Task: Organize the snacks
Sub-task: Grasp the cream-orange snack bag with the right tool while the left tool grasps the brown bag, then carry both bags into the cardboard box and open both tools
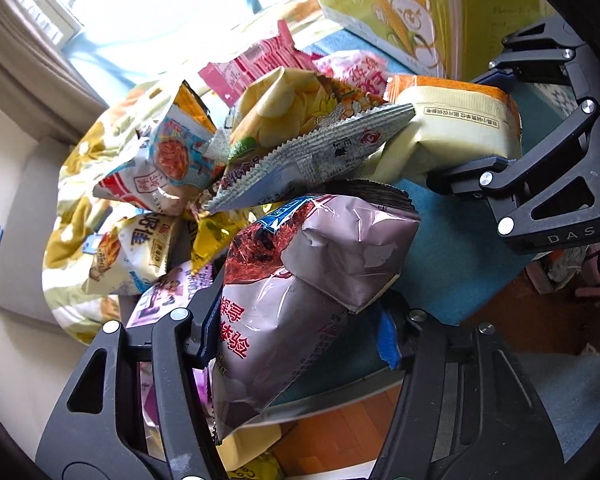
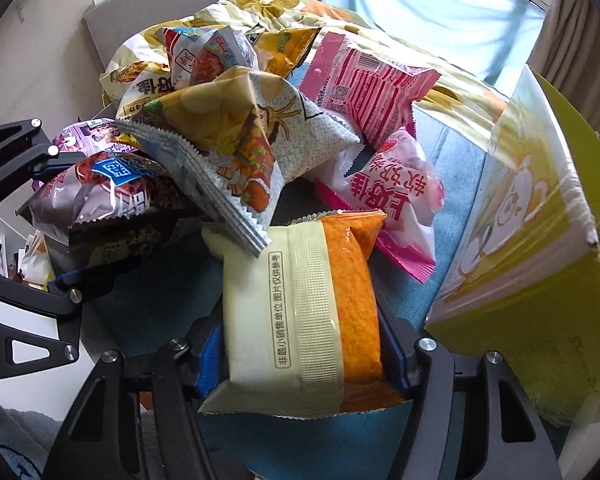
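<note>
The left gripper (image 1: 300,332) had its fingers clamped narrow on a crinkly silver-mauve foil bag (image 1: 300,280) with dark red print, a blue corner patch and red Chinese characters; the foil bulged and creased between the pads. The right gripper (image 2: 304,344) had its fingers pressed against both sides of a pillow-shaped cream and orange pack (image 2: 304,300), whose ribbed back seam ran lengthwise beside a boxed line of small Chinese print.

Both packs sat at the near edge of a heap of snacks on a teal-blue fabric surface (image 2: 452,168); what kind of furniture it was could not be told. Leaning over the cream and orange pack was a puffy chip bag (image 2: 236,136) with a grey patterned back, zigzag crimped ends and pictures of pale crisps and a cartoon figure. Behind it lay a flat pink packet (image 2: 372,84) with white stripes, a barcode and a QR code, and nearer a glossy pale pink bag (image 2: 396,196) with large red characters. Toward the far left of the heap were a white bag (image 2: 204,60) showing noodles and a golden-yellow foil bag (image 2: 288,48). At the right edge stood a yellow-green cardboard box (image 2: 540,280) printed with a cartoon bear and wrapped in clear tape. A yellow floral quilt (image 2: 244,8) bunched behind the heap.
</note>
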### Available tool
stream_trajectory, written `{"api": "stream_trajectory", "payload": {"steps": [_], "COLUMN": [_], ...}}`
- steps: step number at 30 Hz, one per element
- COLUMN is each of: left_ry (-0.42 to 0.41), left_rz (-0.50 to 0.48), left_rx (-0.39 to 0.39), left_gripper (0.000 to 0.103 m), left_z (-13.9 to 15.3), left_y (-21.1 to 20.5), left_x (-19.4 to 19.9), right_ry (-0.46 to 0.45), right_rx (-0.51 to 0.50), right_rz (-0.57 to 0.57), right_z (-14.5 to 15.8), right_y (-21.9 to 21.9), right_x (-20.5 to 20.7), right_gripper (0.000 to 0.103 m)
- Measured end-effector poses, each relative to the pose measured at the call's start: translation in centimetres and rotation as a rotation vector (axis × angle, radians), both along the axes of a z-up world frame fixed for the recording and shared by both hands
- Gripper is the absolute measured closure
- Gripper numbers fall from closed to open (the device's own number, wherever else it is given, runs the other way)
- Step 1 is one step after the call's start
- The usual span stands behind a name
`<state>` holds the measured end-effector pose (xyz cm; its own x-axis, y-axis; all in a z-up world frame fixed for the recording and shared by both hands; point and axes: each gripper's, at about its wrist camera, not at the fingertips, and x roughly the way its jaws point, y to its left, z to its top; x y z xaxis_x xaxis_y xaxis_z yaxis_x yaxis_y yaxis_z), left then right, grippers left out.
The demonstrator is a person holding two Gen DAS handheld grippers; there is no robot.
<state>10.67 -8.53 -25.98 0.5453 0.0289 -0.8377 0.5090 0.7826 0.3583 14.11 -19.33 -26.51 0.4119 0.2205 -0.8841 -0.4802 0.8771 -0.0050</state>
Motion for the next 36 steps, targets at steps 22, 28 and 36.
{"api": "stream_trajectory", "payload": {"steps": [22,28,36], "left_ry": [-0.199,-0.269,-0.324], "left_rz": [0.029,-0.031,-0.121], "left_rx": [-0.076,-0.108,-0.170], "left_gripper": [0.046,0.046,0.046], "left_z": [12.0,15.3,18.1], "left_y": [-5.7,-8.9,-13.9], "left_x": [-5.0,-2.9,3.4], "right_ry": [-0.150,-0.216,-0.276], "right_rx": [0.063,0.087,0.047], "right_rz": [-0.101,-0.144,-0.250], "right_z": [10.7,14.4,17.4], "right_y": [-6.6,-9.5,-13.7], "right_x": [-6.6,-6.4,-3.0], "right_gripper": [0.043,0.043,0.043]}}
